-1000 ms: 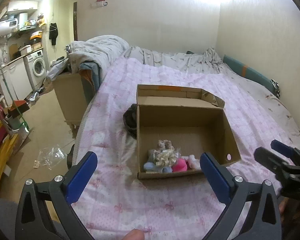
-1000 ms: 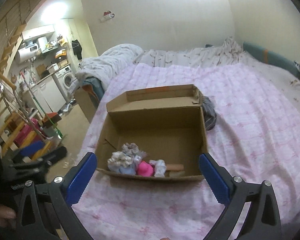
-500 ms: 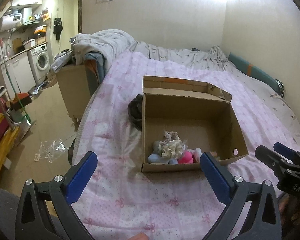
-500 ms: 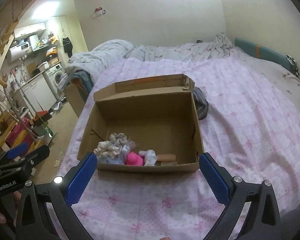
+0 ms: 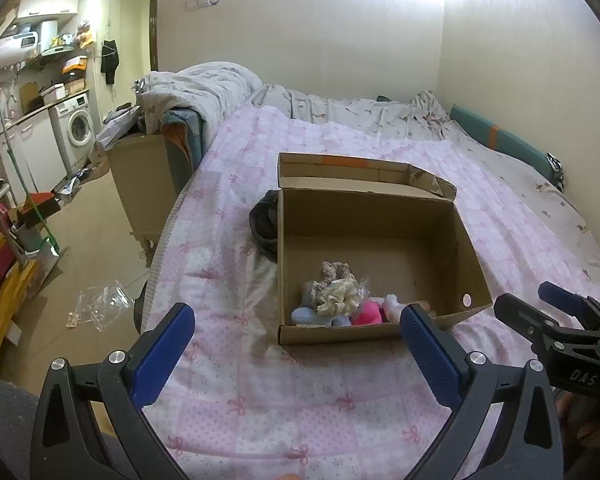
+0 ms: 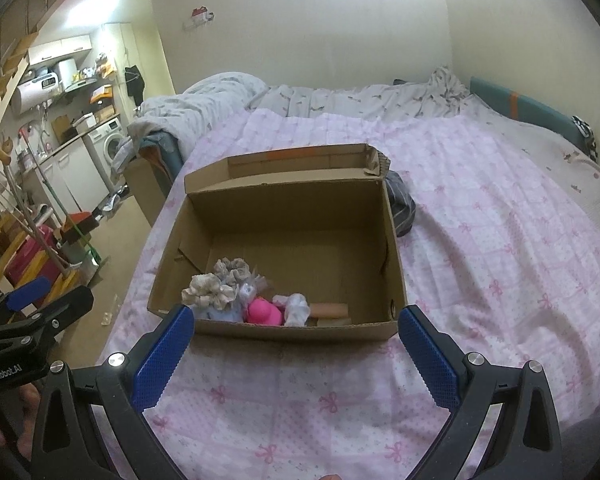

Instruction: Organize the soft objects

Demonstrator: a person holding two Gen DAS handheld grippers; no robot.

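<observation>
An open cardboard box (image 5: 380, 212) (image 6: 284, 208) sits on the pink bedspread. In its near corner lie several soft things: cream and grey scrunchies (image 5: 336, 296) (image 6: 212, 292), a pink piece (image 5: 370, 312) (image 6: 262, 312), a pale blue piece (image 5: 306, 316) and a white piece (image 6: 298, 308). My left gripper (image 5: 298, 344) is open and empty, just short of the box's near wall. My right gripper (image 6: 292, 346) is open and empty, also just short of the near wall. Each gripper shows at the edge of the other's view.
A dark cloth (image 5: 264, 220) (image 6: 400, 208) lies against the box's far side corner. A rumpled grey quilt (image 5: 204, 88) lies at the head of the bed. Left of the bed are a wooden cabinet (image 5: 144, 176), a washing machine (image 5: 78, 128) and clutter on the floor.
Both grippers have pulled back and risen slightly, so the box sits a bit farther off in both views. Both jaws stay open. The soft things in the box have not moved.
</observation>
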